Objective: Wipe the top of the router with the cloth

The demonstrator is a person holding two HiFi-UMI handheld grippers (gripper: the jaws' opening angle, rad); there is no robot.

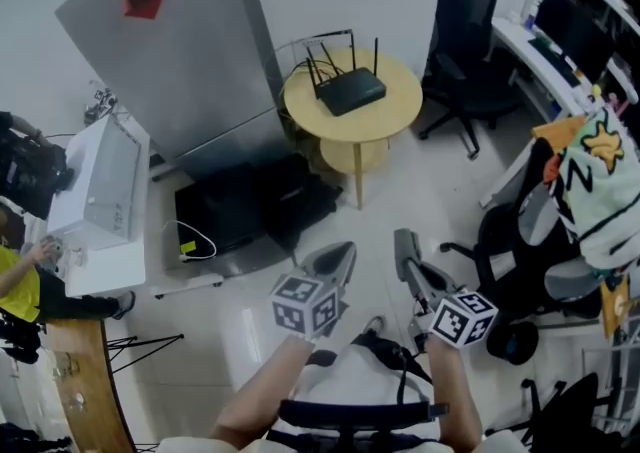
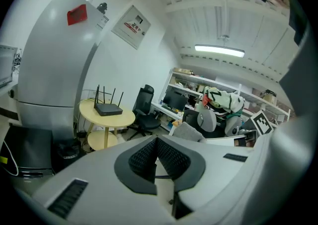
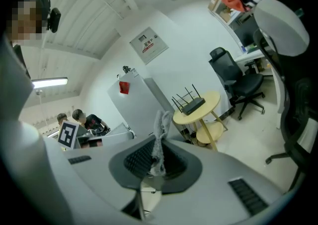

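Currently the person stands on the floor, well apart from the router [image 1: 350,91]. It lies on the round yellow table [image 1: 398,113] near the wall, with its antennas standing upright. Nothing touches its top.

The right gripper [image 3: 157,150] has its jaws pressed on the cloth [image 3: 161,125]. This is a grey, fluffy piece, and it stands up in a narrow strip from between the black pads. The left gripper [image 2: 156,142] has its jaws closed together, pad against pad, and nothing is between them.

From the head view, both grippers are held low in front of the body, side by side, and both point toward the table. Neither one is near it.

Just beside the table, on its left, stands a big grey cabinet [image 1: 185,51] with a red mark on it. On the right of the table is a black office chair [image 1: 465,51]. A white machine [image 1: 100,203] is at the left edge of the room.
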